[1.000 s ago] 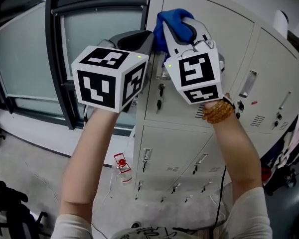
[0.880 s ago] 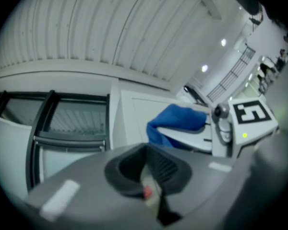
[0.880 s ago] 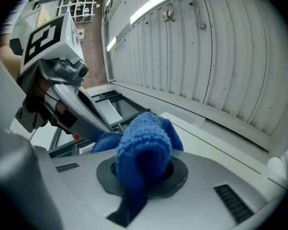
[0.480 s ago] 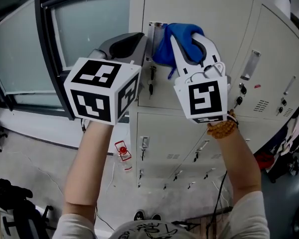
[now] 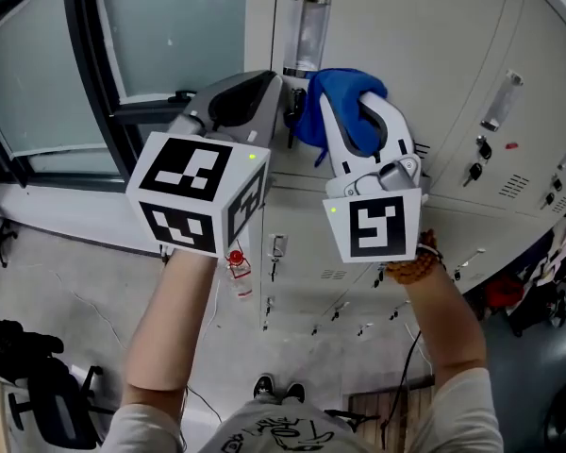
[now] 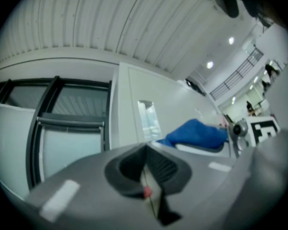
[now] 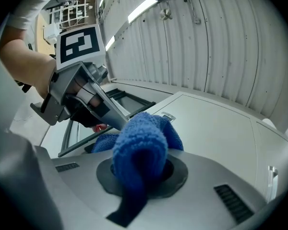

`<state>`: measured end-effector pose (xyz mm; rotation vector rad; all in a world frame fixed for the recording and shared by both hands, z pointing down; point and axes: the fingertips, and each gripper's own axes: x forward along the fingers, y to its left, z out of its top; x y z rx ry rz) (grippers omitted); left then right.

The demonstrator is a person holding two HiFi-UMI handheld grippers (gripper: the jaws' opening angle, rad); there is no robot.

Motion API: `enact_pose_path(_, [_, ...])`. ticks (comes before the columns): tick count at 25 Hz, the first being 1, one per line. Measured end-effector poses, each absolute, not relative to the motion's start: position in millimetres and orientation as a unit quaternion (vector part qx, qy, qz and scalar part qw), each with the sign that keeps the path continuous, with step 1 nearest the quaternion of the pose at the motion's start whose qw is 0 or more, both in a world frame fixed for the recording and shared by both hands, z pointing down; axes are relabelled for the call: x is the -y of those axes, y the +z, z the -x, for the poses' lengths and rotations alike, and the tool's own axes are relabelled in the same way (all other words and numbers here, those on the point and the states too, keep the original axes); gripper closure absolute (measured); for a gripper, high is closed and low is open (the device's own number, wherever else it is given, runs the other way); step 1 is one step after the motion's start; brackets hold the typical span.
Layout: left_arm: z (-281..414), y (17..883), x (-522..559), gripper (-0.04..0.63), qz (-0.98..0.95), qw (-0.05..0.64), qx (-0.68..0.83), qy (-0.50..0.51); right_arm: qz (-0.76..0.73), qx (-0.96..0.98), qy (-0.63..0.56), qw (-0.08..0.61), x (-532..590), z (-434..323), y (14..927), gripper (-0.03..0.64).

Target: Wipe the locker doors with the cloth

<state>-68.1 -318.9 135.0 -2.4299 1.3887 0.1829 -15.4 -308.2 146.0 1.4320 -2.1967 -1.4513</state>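
A blue cloth [image 5: 342, 104] is bunched between the jaws of my right gripper [image 5: 351, 111], which is shut on it and holds it against a pale grey locker door [image 5: 387, 36] just below a clear handle plate [image 5: 306, 32]. In the right gripper view the blue cloth [image 7: 139, 152] fills the jaws, with the locker door [image 7: 216, 128] beyond. My left gripper [image 5: 255, 92] is shut and empty, just left of the cloth by the locker's left edge. From the left gripper view, the cloth [image 6: 198, 134] and the locker door [image 6: 173, 109] show to the right.
More locker doors [image 5: 509, 159] with keys and handles lie to the right and lower doors [image 5: 340, 291] below. A dark-framed window [image 5: 141, 45] stands left of the lockers. A small red-capped bottle [image 5: 236, 270] sits on the floor by the locker base.
Both grippers and the cloth have moved down the locker door; the handle plate that was level with the cloth now sits above it.
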Motion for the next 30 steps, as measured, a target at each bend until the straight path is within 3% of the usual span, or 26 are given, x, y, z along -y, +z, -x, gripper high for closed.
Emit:
enact_pose_path(20, [72, 180, 312, 0.592, 0.850, 0.162, -0.496, 0.073, -0.444, 0.712, -0.523, 0.148, 309, 32, 267, 0.584])
enact_pose_path(30, [69, 117, 287, 0.592, 0.841, 0.213, -0.486, 0.101, -0.474, 0.688, -0.531, 0.144, 307, -14, 204, 0.584])
